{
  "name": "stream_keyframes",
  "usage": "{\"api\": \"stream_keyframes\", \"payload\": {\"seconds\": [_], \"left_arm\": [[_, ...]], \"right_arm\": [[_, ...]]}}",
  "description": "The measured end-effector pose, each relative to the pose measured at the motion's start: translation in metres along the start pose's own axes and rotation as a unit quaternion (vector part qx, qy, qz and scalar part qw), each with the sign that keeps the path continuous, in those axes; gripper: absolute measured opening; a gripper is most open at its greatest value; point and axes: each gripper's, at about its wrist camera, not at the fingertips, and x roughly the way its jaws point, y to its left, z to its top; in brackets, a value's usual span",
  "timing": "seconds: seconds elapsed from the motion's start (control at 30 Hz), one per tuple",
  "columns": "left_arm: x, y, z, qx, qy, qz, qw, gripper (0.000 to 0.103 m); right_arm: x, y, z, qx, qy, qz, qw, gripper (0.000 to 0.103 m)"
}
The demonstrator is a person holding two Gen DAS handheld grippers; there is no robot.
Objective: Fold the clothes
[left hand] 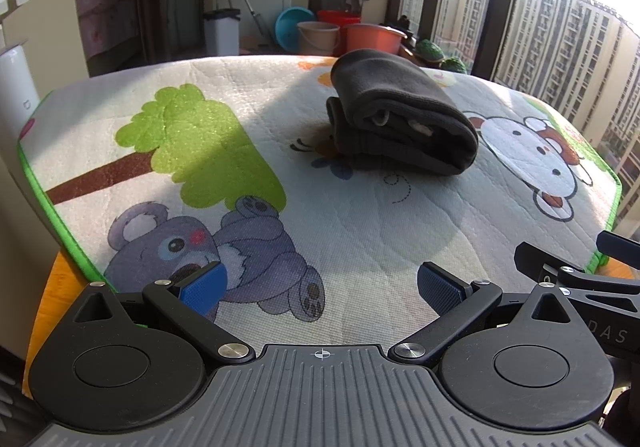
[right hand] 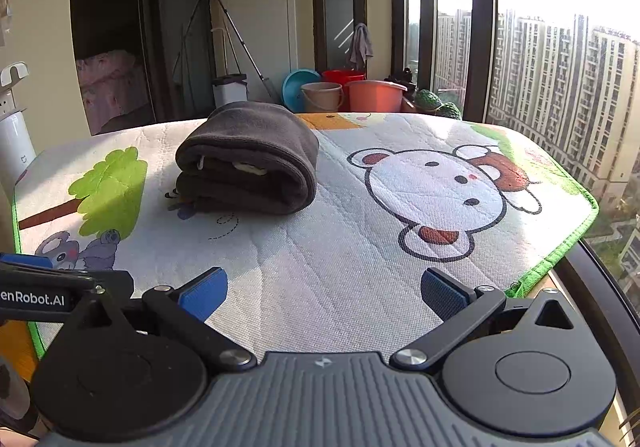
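dark garment (left hand: 404, 123) folded on the mat (left hand: 360, 231).
left gripper (left hand: 320, 287) and right gripper (right hand: 324, 289) both spread apart, empty, well short of it.

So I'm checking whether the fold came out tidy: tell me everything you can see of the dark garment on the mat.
The dark garment is charcoal grey, of soft fleece-like cloth, folded into a thick, rounded bundle of several layers. Its open layered end faces the cameras, with a bit of white showing between the layers. It lies flat on the cartoon-printed mat, towards the far side, partly in shadow. Nothing else touches it; both grippers stand apart from it, jaws open.
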Motion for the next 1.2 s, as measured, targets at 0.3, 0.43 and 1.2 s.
{"api": "stream_keyframes", "payload": {"seconds": [0.3, 0.43, 1.2], "left_arm": [[-0.0006, -0.0008, -0.0010, 0.000, 0.001, 0.000, 1.0000, 0.103], [-0.0009, -0.0009, -0.0016, 0.000, 0.002, 0.000, 1.0000, 0.103], [0.0021, 0.0008, -0.0038, -0.002, 0.008, -0.001, 1.0000, 0.103]], "right_arm": [[0.0005, -0.0004, 0.0001, -0.001, 0.001, 0.001, 1.000, 0.103], [0.0012, -0.0002, 0.0000, -0.001, 0.001, 0.001, 1.000, 0.103], [0.0035, 0.0016, -0.0022, -0.003, 0.007, 0.003, 1.000, 0.103]]}}
